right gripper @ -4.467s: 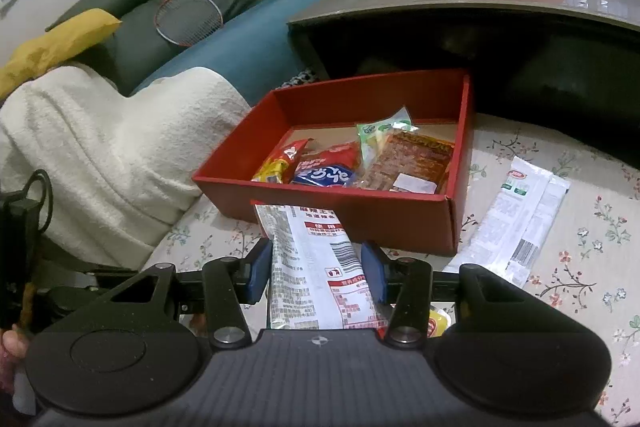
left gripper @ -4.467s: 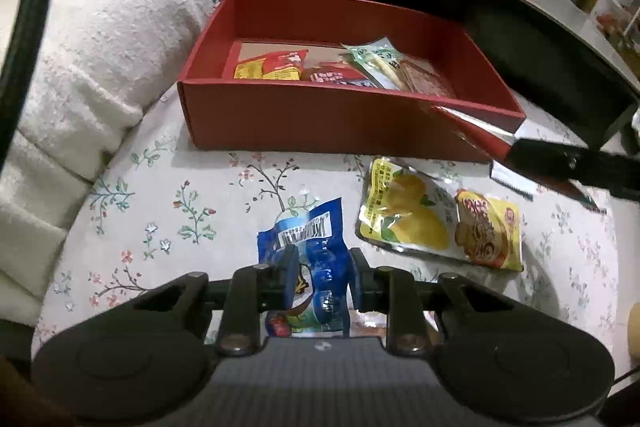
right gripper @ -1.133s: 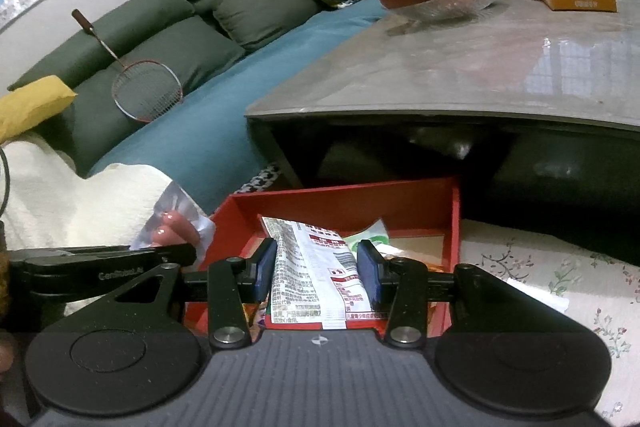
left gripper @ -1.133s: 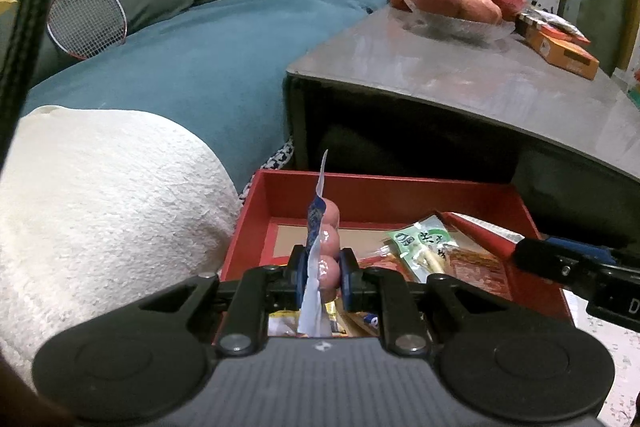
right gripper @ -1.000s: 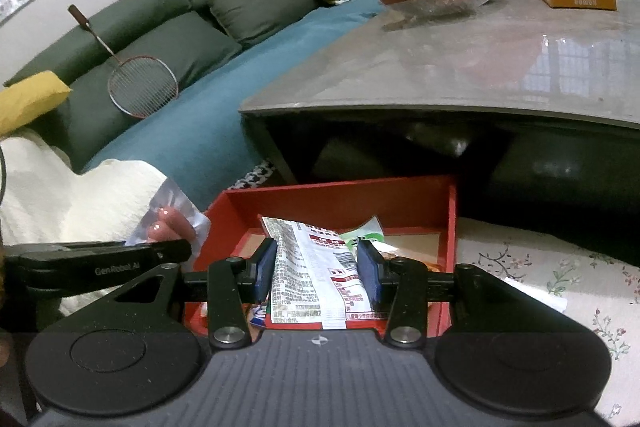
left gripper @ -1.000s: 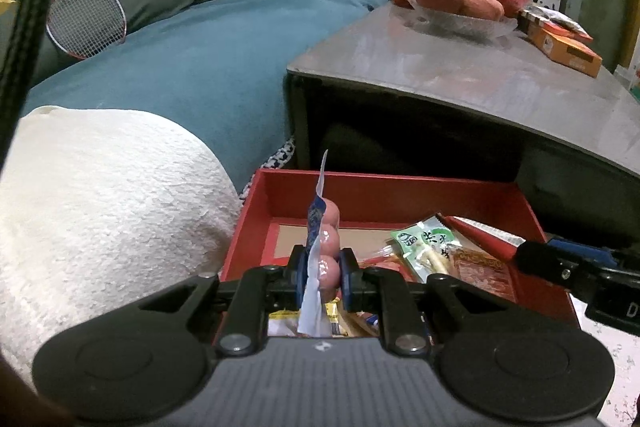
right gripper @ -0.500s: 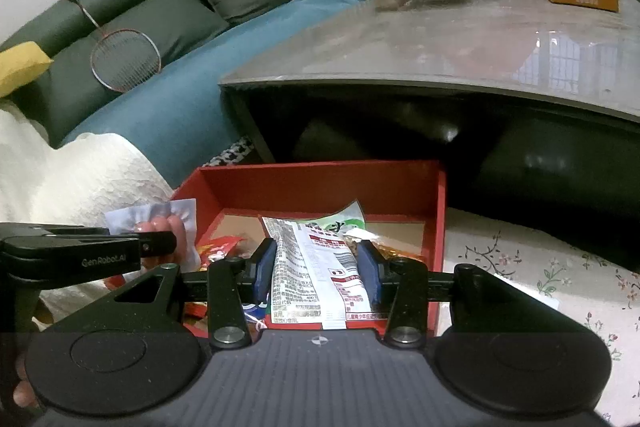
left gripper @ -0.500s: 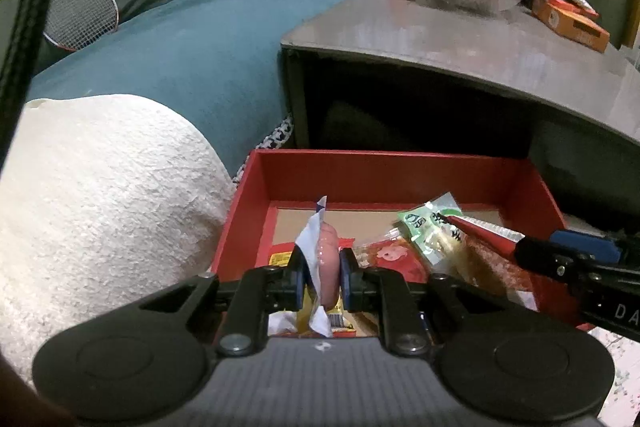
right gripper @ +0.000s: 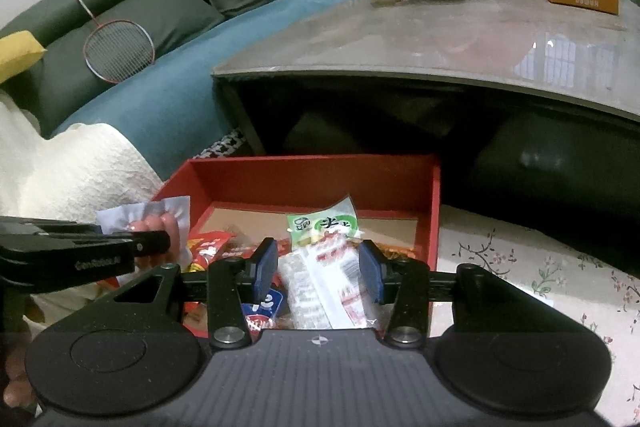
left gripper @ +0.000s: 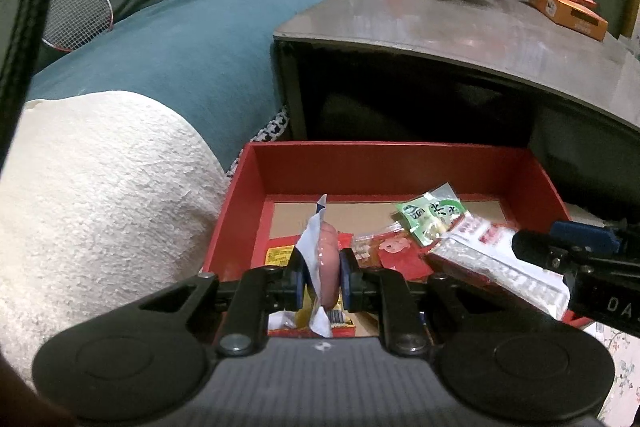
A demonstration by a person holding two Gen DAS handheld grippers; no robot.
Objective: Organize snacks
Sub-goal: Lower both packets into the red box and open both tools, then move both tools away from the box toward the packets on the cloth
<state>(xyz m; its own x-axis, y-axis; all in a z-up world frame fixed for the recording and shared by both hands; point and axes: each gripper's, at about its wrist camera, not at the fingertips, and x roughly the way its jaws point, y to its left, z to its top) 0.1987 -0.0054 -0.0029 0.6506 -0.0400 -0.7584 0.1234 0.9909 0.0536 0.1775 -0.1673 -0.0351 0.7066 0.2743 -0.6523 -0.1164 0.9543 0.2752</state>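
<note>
Two hand-held grippers work over an open red cardboard box (left gripper: 384, 163) at centre frame. Left hand-held gripper (left gripper: 323, 277) is clenched on a clear packet of pink sausages (left gripper: 325, 259), held upright above the box's near left corner. Right hand-held gripper (right gripper: 318, 267) has just been easing its jaws apart, released from the white-and-red printed snack bag (right gripper: 320, 279) lying between them on other packets inside the box, below a green-labelled packet (right gripper: 322, 223).
</note>
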